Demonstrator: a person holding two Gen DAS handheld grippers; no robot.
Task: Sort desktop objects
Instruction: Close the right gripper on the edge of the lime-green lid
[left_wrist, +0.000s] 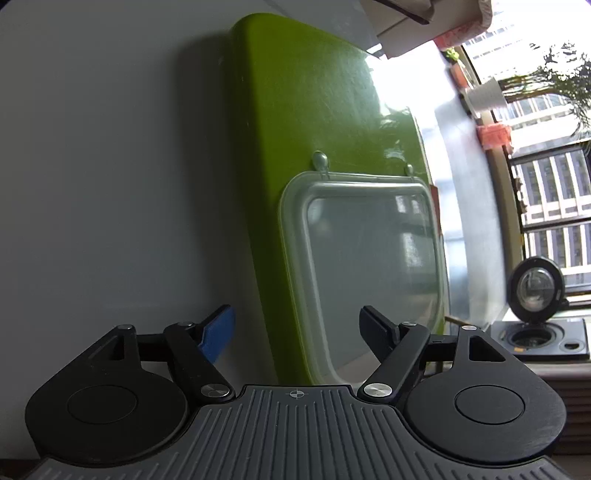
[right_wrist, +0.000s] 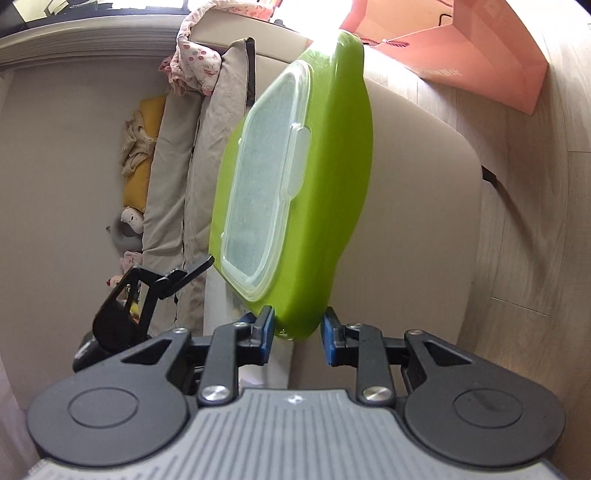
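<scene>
A green tray (left_wrist: 317, 110) lies on the white table (left_wrist: 110, 166), with a clear plastic lidded box (left_wrist: 365, 266) on it. Both views are rolled sideways. My left gripper (left_wrist: 297, 328) is open, its fingers either side of the tray's near edge and the box, touching neither as far as I see. In the right wrist view my right gripper (right_wrist: 298, 338) is narrowly open around the near edge of the tray (right_wrist: 332, 184); its blue pads (right_wrist: 266, 332) stand close to the rim. The box (right_wrist: 262, 192) sits on the tray there too. The left gripper (right_wrist: 192, 273) shows at the tray's left.
A pink paper bag (right_wrist: 472, 51) stands beyond the table. A sofa with cushions and soft toys (right_wrist: 147, 166) is behind. In the left wrist view a window (left_wrist: 546, 166), a white cup (left_wrist: 485, 96) and a round black device (left_wrist: 535, 291) lie past the table's edge.
</scene>
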